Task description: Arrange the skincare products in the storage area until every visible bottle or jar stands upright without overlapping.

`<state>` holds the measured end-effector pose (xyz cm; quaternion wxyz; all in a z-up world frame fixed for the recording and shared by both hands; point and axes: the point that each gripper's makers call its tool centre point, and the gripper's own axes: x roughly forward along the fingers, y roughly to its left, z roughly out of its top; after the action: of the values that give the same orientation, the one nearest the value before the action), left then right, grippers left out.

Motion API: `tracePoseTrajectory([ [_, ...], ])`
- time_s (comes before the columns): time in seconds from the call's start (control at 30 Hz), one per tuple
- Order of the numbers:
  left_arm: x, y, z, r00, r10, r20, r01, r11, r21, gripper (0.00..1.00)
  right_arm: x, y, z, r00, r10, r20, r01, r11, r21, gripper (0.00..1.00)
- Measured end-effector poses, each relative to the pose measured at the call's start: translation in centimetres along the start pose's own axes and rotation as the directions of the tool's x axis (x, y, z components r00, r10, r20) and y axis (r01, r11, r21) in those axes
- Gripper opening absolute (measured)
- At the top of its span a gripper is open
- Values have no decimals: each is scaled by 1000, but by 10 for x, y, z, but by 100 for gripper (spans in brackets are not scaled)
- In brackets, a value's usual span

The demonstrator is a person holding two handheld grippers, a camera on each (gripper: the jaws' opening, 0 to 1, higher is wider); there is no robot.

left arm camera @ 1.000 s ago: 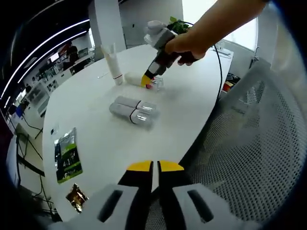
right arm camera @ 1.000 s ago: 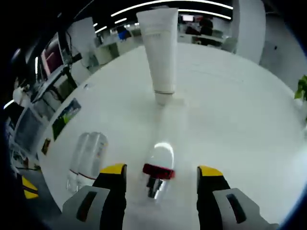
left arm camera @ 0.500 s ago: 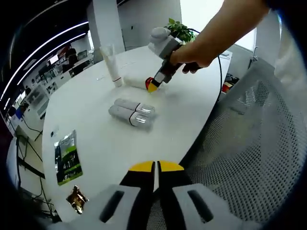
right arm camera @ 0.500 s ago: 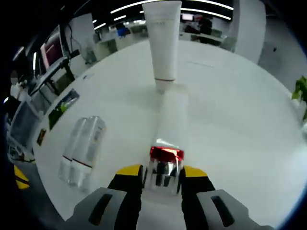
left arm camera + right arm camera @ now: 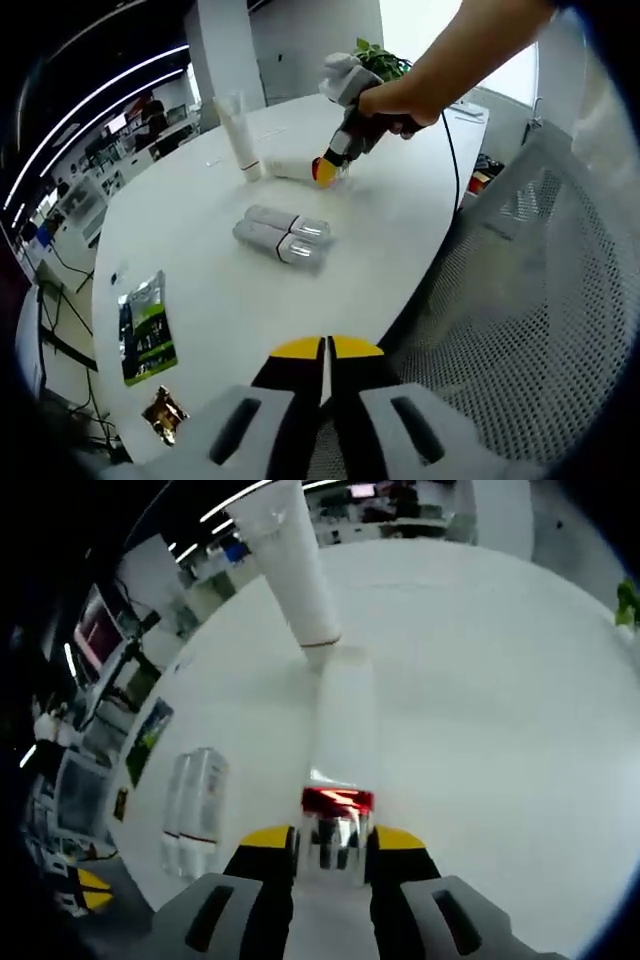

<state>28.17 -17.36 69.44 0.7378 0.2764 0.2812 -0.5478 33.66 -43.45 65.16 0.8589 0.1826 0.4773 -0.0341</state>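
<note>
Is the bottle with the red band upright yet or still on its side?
On its side. The red-banded bottle lies flat along the white table, its cap end clamped in the right gripper.

Green sachet (image 5: 147, 333), gold wrapper (image 5: 162, 412), mesh chair (image 5: 520, 300).

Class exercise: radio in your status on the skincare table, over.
Right gripper shut on red-collared bottle, lying flat. Left gripper shut, empty, off the table edge. White tube upright; two clear bottles lying side by side. Nothing in the way.

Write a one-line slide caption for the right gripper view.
Right tongs shut on a lying red-collared bottle, in front of an upright white tube.
</note>
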Motion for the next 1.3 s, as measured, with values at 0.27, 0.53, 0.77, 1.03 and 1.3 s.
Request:
tracePoseTrajectory([
  [0.27, -1, 4, 3, 1000, 21, 16, -21, 1000, 11, 0, -12, 11, 2, 995, 93, -38, -88, 990, 108, 24],
  [0.53, -1, 3, 2, 1000, 14, 9, -14, 1000, 14, 0, -32, 25, -4, 975, 220, -28, -200, 927, 317, 24],
  [0.77, -1, 1, 2, 1000, 9, 7, -9, 1000, 22, 0, -47, 30, -3, 963, 271, -10, -242, 873, 424, 24],
  [1.03, -1, 1, 2, 1000, 12, 7, -13, 1000, 28, 0, -63, 31, -12, 951, 303, -53, -249, 860, 445, 24],
  [1.3, 2, -2, -1, 1000, -9, -13, 9, 999, 36, 0, -70, 25, -7, 947, 313, -75, -249, 859, 447, 24],
])
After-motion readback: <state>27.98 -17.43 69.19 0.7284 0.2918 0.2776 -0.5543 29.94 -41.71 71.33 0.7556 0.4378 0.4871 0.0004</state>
